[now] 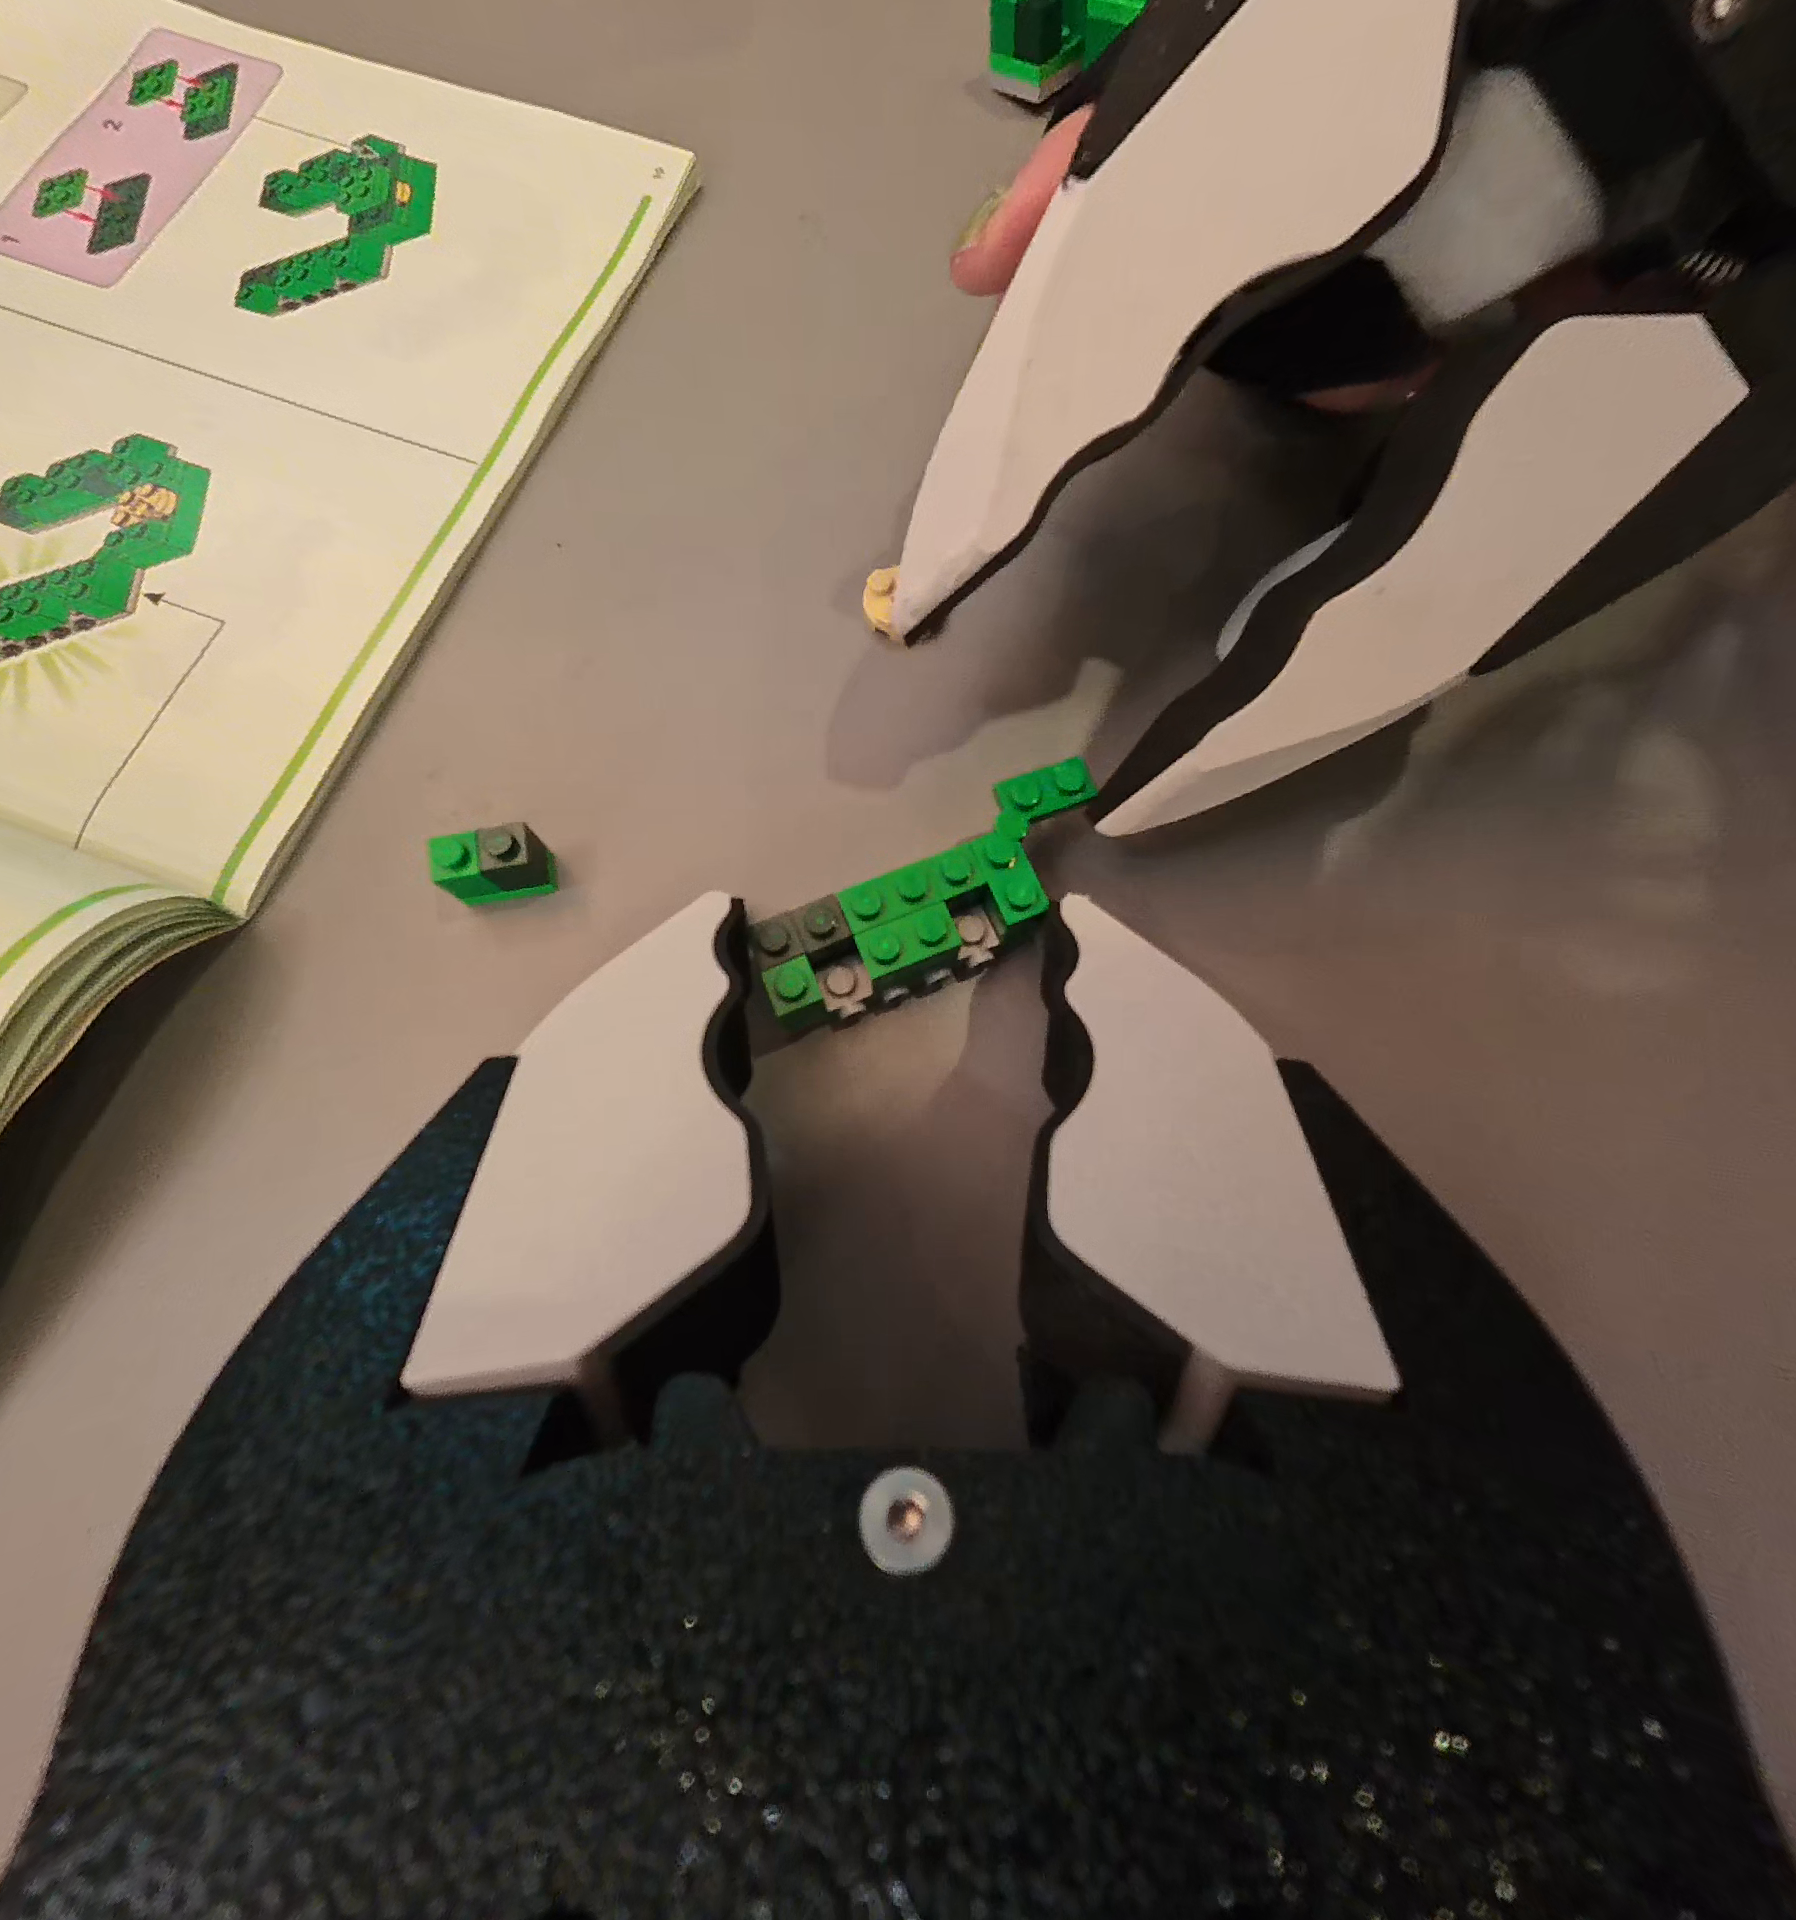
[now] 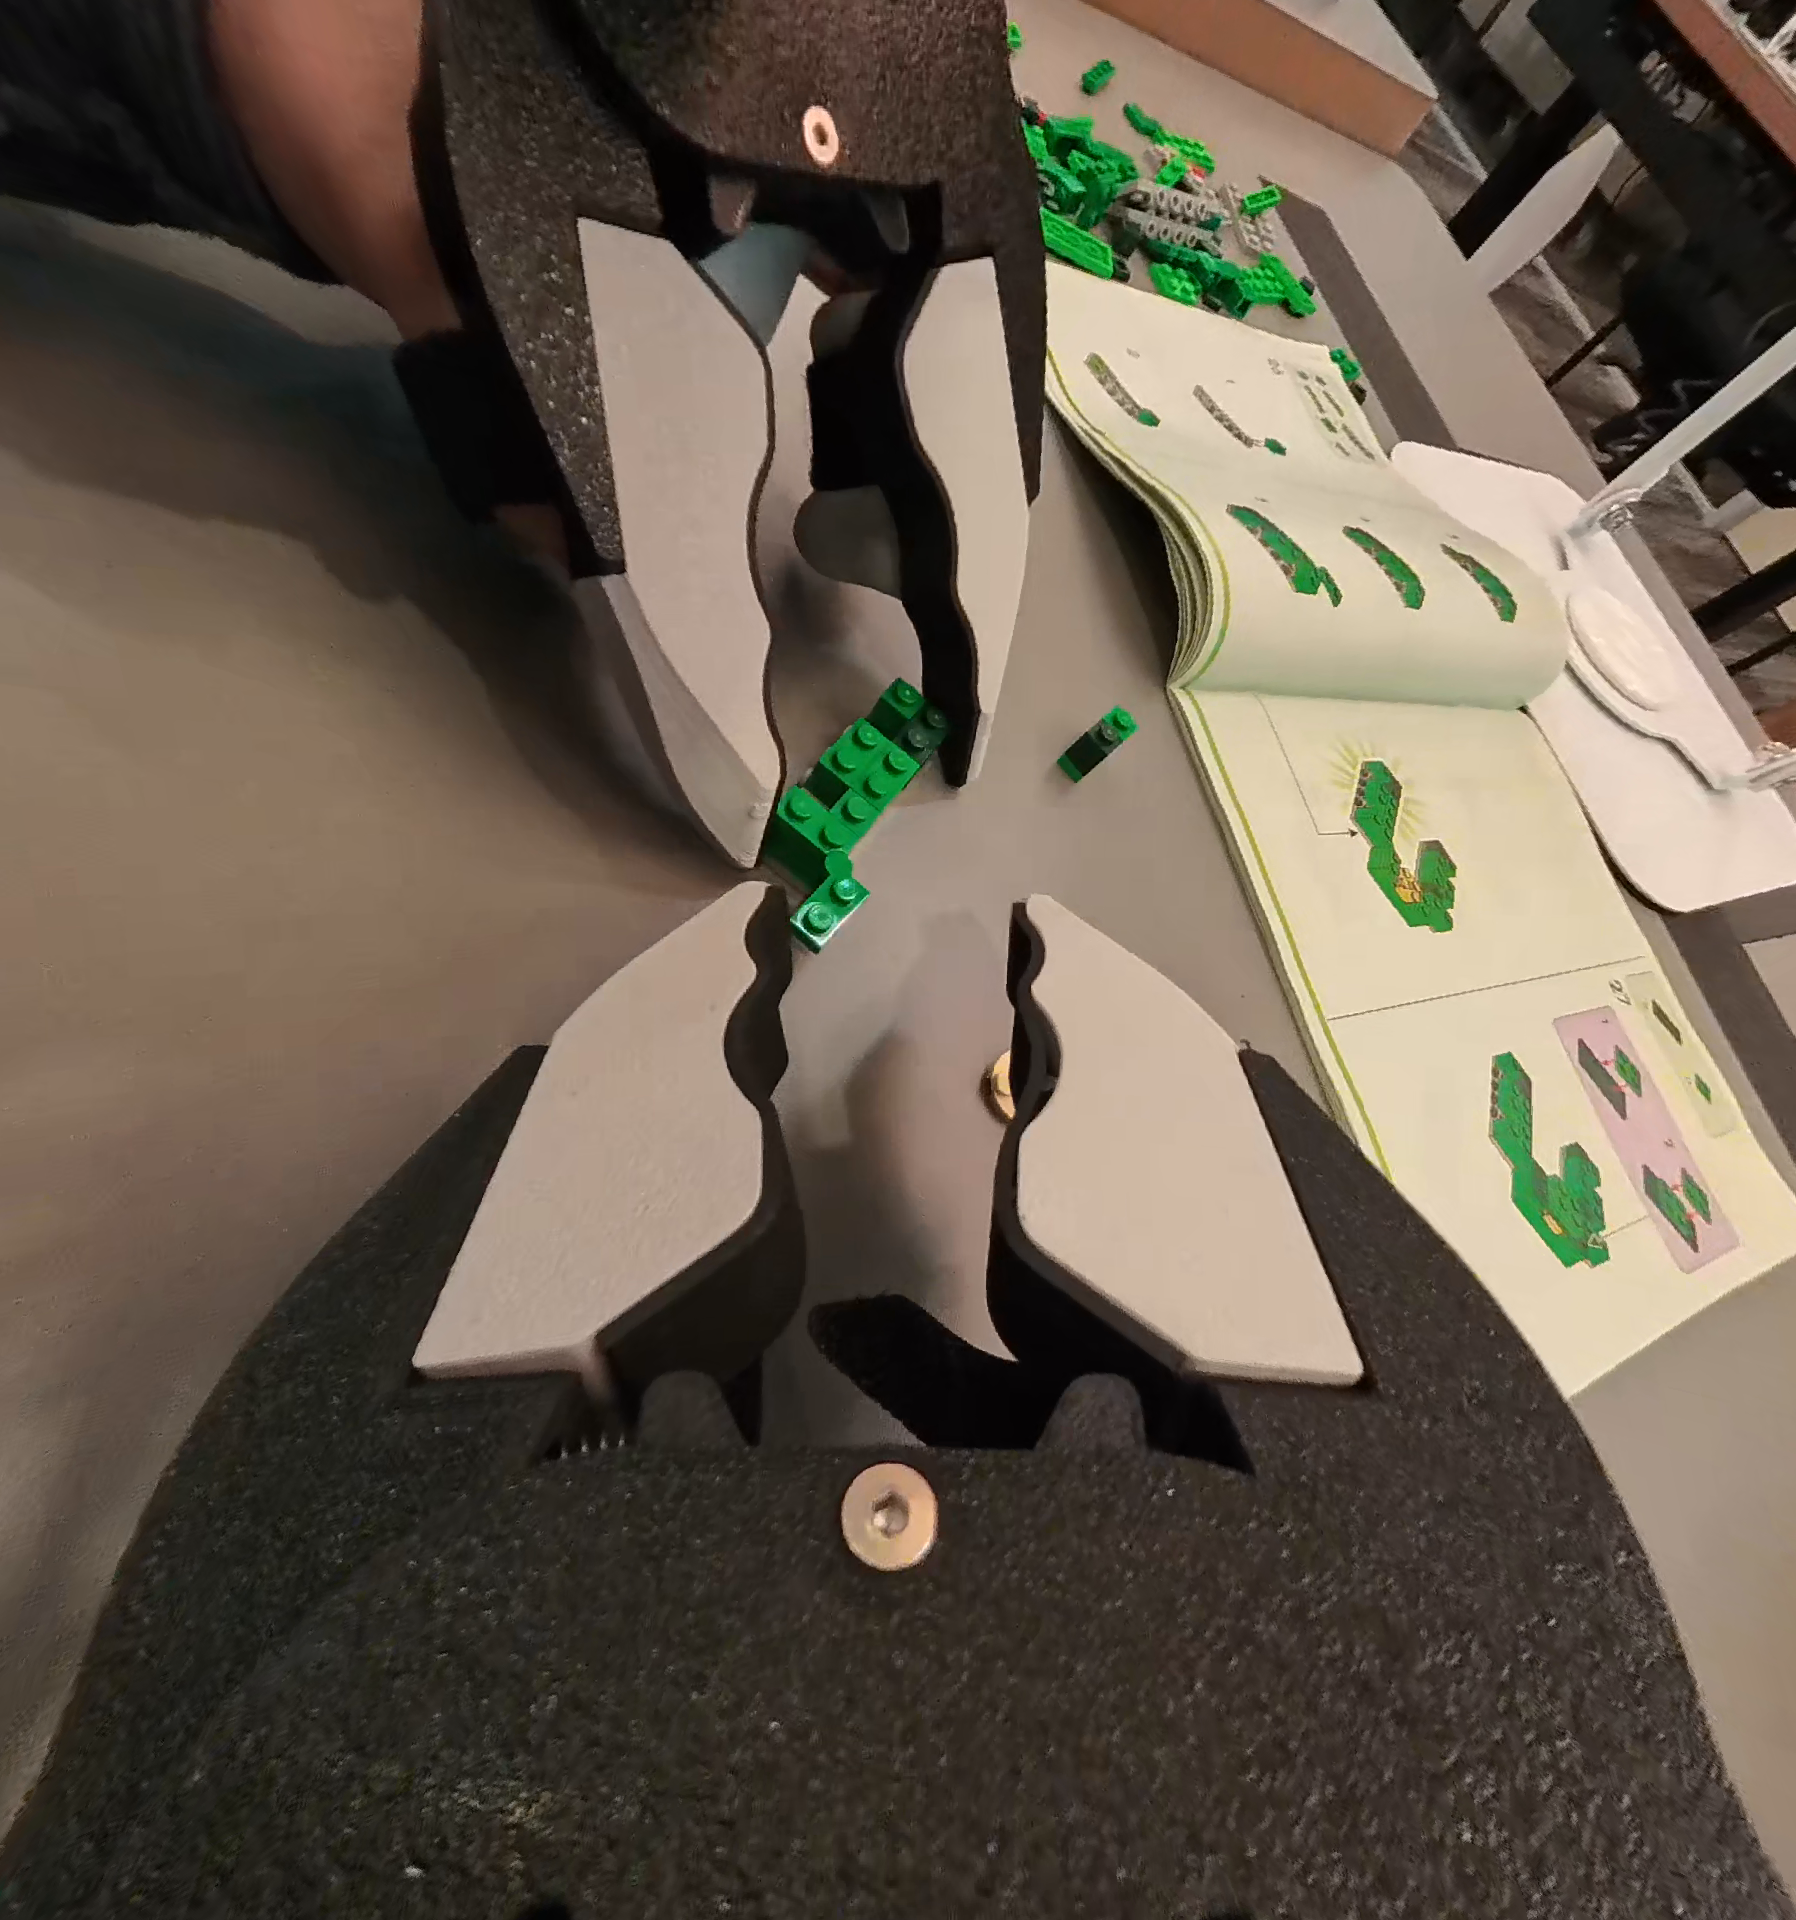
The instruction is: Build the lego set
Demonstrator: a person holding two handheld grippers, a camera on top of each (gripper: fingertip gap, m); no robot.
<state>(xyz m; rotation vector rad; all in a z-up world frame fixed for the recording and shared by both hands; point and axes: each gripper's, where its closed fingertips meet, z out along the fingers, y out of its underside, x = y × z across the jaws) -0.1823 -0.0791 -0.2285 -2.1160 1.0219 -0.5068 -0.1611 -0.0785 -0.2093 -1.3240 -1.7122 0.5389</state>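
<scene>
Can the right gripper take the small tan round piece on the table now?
Probably yes. The right gripper is open, and the tan round piece lies on the bare table just inside one finger, with nothing covering it.

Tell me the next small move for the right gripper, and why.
Probably slide the right gripper sideways so the small round tan stud sits centred between its fingers, then close. The jaws are open and the stud lies against one finger; the left gripper brackets the green brick assembly.
</scene>
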